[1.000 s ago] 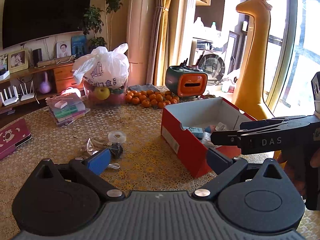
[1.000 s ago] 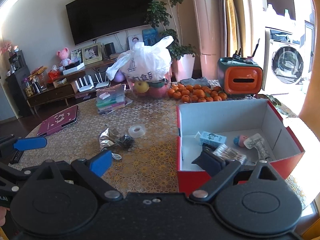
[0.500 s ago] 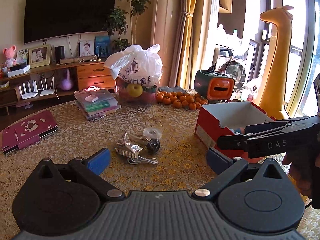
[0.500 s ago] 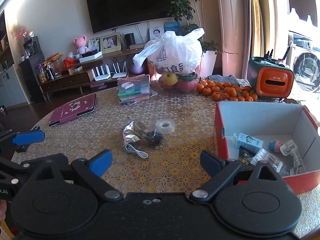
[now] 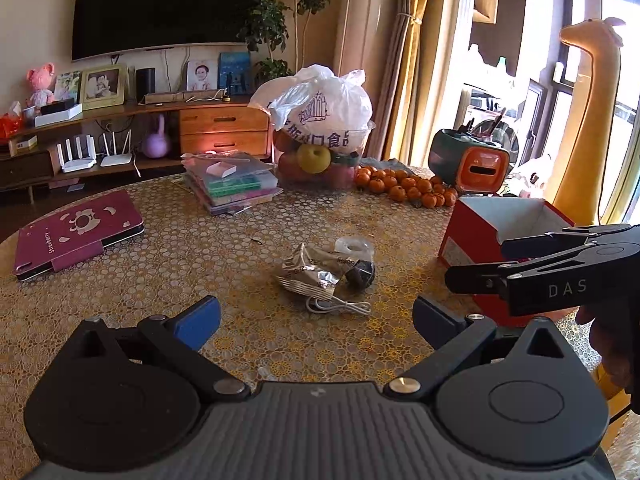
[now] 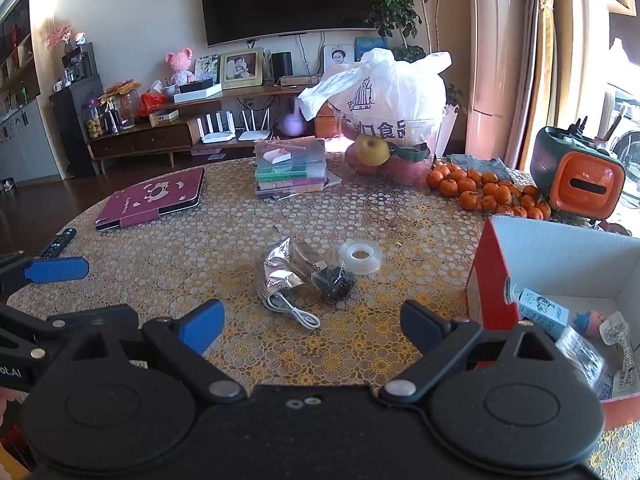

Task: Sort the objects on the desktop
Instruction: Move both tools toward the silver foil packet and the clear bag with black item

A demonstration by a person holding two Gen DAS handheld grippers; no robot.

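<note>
The left hand-held gripper (image 5: pixel 316 318) and right hand-held gripper (image 6: pixel 312 322) both hang spread and empty over the counter (image 6: pixel 200 248). The clutter lies just ahead between their fingers: foil packet (image 6: pixel 276 270), black ball (image 6: pixel 334 282), white cable (image 6: pixel 294 312), tape roll (image 6: pixel 361 255). The red box (image 6: pixel 486 276) (items inside) sits right. Since a second ago both pulled back from the box toward the clutter. Bare counter surrounds it.
</note>
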